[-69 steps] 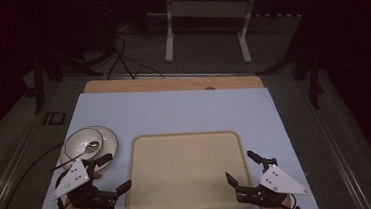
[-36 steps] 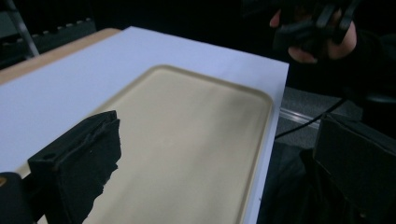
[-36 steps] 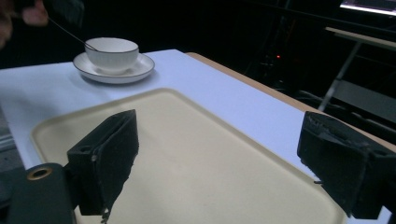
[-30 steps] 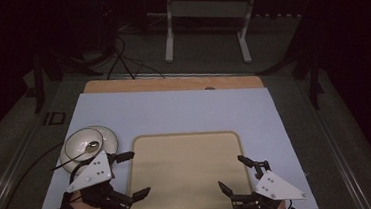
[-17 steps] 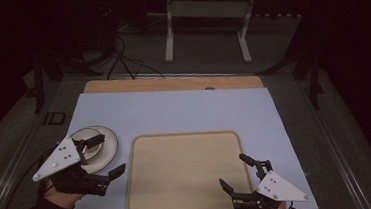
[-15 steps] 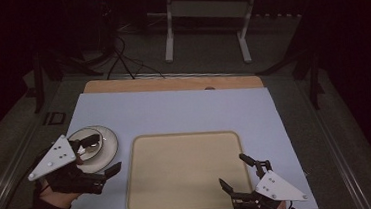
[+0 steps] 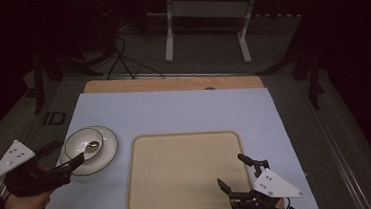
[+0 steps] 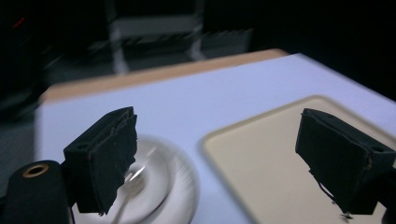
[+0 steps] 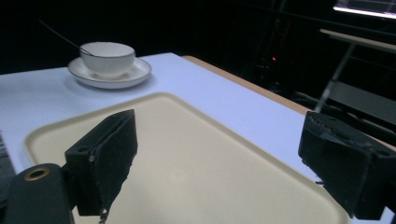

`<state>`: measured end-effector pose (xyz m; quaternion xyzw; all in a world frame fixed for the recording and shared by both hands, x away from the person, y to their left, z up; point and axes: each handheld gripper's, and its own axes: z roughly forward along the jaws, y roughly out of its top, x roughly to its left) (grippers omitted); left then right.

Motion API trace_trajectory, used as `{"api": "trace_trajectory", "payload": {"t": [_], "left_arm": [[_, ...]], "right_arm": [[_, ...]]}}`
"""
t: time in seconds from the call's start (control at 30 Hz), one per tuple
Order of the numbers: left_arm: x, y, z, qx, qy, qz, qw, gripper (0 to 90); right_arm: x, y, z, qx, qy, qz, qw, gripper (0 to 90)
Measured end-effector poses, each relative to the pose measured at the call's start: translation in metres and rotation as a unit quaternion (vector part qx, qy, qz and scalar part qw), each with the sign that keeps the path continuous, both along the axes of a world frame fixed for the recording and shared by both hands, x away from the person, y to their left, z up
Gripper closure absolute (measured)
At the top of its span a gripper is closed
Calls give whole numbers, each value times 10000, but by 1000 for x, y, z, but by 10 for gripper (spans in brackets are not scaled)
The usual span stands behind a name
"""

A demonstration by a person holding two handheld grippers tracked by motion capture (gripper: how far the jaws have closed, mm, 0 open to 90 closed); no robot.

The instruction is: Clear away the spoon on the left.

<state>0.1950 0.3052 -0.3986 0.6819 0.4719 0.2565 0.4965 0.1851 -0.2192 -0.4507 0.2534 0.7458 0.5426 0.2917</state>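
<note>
A white cup (image 7: 85, 143) with a spoon (image 7: 90, 146) in it stands on a white saucer (image 7: 104, 154) at the left of the blue mat. My left gripper (image 7: 64, 155) hovers just left of the saucer, jaws pointing at it. Its jaws have just been closing a little but stand open with nothing between them. In the left gripper view the blurred cup (image 8: 144, 175) lies beyond the jaws of the left gripper (image 8: 217, 126). My right gripper (image 7: 234, 172) is open over the near right corner of the beige tray (image 7: 182, 155). The right gripper view has the cup (image 9: 107, 56) far off past the tray (image 9: 187, 158).
The blue mat (image 7: 184, 109) covers most of a wooden table (image 7: 172, 83), whose far edge shows as a bare strip. Dark floor with cables and a metal stand (image 7: 206, 12) lies beyond. The left hand sits at the table's left edge.
The left gripper has swung left from the tray's near left corner to the saucer's left side, uncovering the cup. The right gripper has stayed put.
</note>
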Motion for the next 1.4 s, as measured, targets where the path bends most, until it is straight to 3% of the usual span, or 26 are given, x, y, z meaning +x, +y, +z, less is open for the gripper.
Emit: {"api": "trace_trajectory", "payload": {"t": [0.03, 0.1, 0.17, 0.47, 0.63, 0.7, 0.8, 0.83, 0.87, 1.0, 1.07, 1.1, 1.2, 1.3, 1.4], "left_arm": [[0, 0, 0, 0, 0, 0, 10000, 132], [-1, 11, -5, -144, 199, 339, 9991, 132], [-3, 19, -10, -342, 293, 485, 9978, 132], [-9, 39, -27, -364, 509, 871, 9942, 138], [-11, 53, -41, -608, 771, 1158, 9884, 138], [-11, 54, -44, -629, 835, 1176, 9875, 138], [-8, 58, -56, -836, 1138, 1376, 9804, 138], [-8, 58, -56, -836, 1138, 1376, 9804, 138], [-5, 59, -62, -982, 1324, 1414, 9761, 138], [-1, 61, -70, -1272, 1503, 1529, 9684, 153], [-1, 61, -70, -1272, 1503, 1529, 9684, 164], [1, 60, -74, -1430, 1535, 1566, 9651, 199], [4, 60, -79, -1570, 1625, 1618, 9606, 279], [6, 63, -84, -1890, 1670, 1664, 9533, 390], [5, 63, -87, -2052, 1647, 1701, 9497, 502]], "right_arm": [[0, 0, 0, 0, 0, 0, 10000, 117], [1, 0, -1, 29, 44, 50, 10000, 111], [0, 0, 0, 37, 18, 53, 10000, 111], [-2, 1, 1, 0, -87, 90, 9999, 111], [-3, 1, 1, -1, -68, 146, 9999, 111], [-3, 1, 1, -10, -81, 144, 9999, 111], [-3, 3, 0, -85, -67, 176, 9998, 111], [-3, 3, 0, -85, -67, 176, 9998, 111], [-2, 4, 0, -126, -62, 183, 9997, 112], [-2, 5, -1, -167, -21, 191, 9997, 111], [-1, 5, -2, -180, -14, 199, 9996, 112], [-1, 5, -2, -191, 4, 211, 9996, 112], [-1, 5, -2, -198, 21, 212, 9996, 112], [-1, 5, -3, -211, 10, 220, 9995, 112], [-1, 5, -3, -217, 14, 222, 9995, 112]]}}
